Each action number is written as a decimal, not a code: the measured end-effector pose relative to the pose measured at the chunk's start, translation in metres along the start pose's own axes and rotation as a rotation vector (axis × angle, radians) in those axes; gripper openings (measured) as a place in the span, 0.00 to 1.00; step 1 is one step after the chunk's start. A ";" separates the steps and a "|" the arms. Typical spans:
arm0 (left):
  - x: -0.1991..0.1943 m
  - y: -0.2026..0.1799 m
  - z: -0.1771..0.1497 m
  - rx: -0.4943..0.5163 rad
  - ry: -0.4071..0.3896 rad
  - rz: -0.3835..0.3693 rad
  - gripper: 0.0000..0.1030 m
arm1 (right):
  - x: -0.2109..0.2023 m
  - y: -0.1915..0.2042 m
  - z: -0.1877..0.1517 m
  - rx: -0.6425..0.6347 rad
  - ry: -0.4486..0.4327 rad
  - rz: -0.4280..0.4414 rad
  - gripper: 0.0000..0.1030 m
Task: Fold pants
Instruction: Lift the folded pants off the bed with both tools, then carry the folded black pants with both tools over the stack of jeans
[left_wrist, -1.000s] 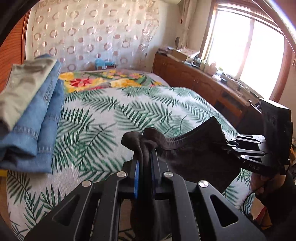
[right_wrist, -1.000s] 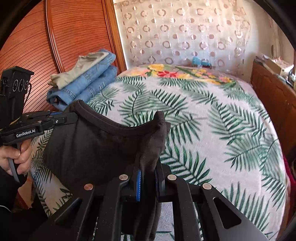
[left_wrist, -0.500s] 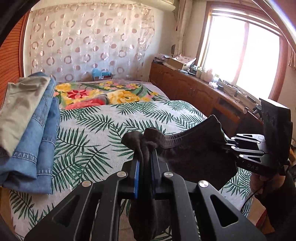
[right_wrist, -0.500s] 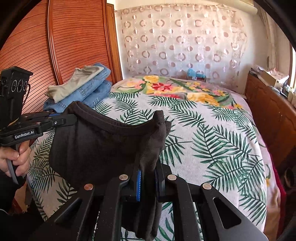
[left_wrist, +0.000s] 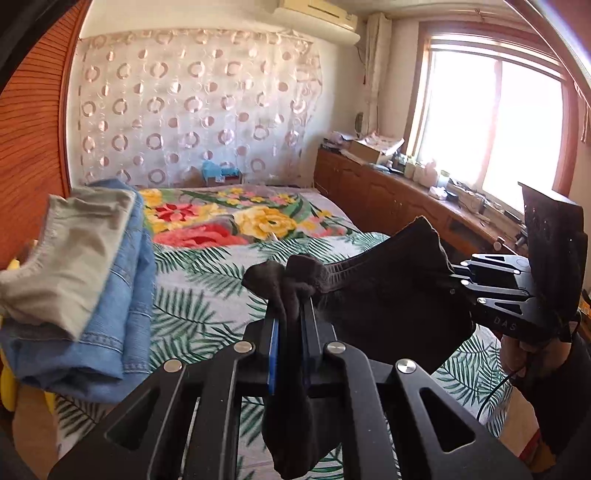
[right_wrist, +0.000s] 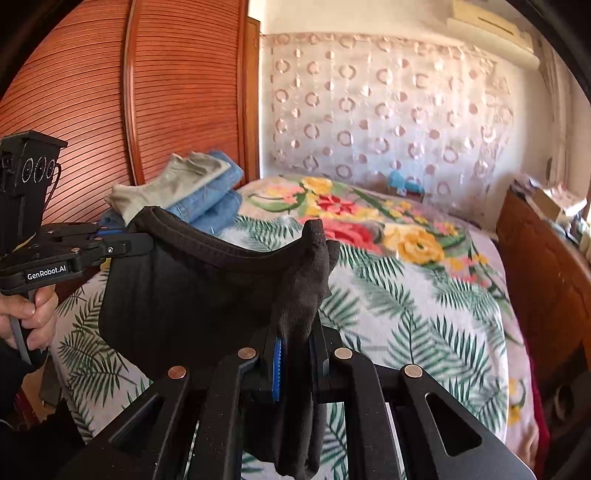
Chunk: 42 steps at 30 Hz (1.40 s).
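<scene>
- Pinching the dark waistband, the left gripper (left_wrist: 290, 325) has its fingers (left_wrist: 272, 354) pressed together on a bunched corner of the black pants (left_wrist: 384, 295), with a loose tail of cloth hanging below the jaws.
- The right gripper (right_wrist: 295, 343) likewise clamps the opposite corner of the pants (right_wrist: 192, 295); its fingers (right_wrist: 276, 369) are closed tight on the cloth.
- Between the two grips the waistband sags in a shallow curve and the rest of the garment hangs beneath it, held in the air above the near end of the bed (left_wrist: 207, 280).
- Compared with a second ago, both grippers have risen: more of the far wall shows, the air conditioner (left_wrist: 317, 14) has come into the left view, and the bed sits lower in both views. The grips themselves are unchanged.
- Only the left view shows the window (left_wrist: 495, 129) and the wooden counter (left_wrist: 406, 199) cluttered with small items, right of the bed, plus the right gripper (left_wrist: 454, 277) from the side, held by a hand (left_wrist: 517, 350).
- Only the right view shows the slatted wooden panel (right_wrist: 92, 92) left of the bed, and the left gripper (right_wrist: 144, 242) gripped by a hand (right_wrist: 33, 317).
- Both views show folded jeans (left_wrist: 122, 314) with a beige garment (left_wrist: 66, 258) on top at the bed's left edge, and the circle-patterned curtain (left_wrist: 192, 110) behind the bed.
</scene>
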<state>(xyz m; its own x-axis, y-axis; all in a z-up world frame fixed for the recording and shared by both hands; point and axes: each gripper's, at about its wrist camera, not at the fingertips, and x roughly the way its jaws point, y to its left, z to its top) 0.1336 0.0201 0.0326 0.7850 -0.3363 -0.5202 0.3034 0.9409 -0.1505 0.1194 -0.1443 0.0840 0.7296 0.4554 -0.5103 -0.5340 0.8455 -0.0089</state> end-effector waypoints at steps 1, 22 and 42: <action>-0.001 0.002 0.002 -0.003 -0.005 0.006 0.10 | 0.001 0.002 0.004 -0.011 -0.005 0.003 0.10; -0.013 0.068 0.045 -0.054 -0.070 0.160 0.10 | 0.067 0.004 0.086 -0.125 -0.065 0.122 0.10; -0.022 0.115 0.063 -0.089 -0.140 0.276 0.10 | 0.139 -0.006 0.126 -0.175 -0.142 0.210 0.10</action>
<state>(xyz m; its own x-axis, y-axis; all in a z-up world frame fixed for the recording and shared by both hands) 0.1856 0.1336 0.0800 0.8996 -0.0648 -0.4319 0.0256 0.9951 -0.0960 0.2778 -0.0514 0.1212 0.6414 0.6599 -0.3913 -0.7359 0.6734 -0.0704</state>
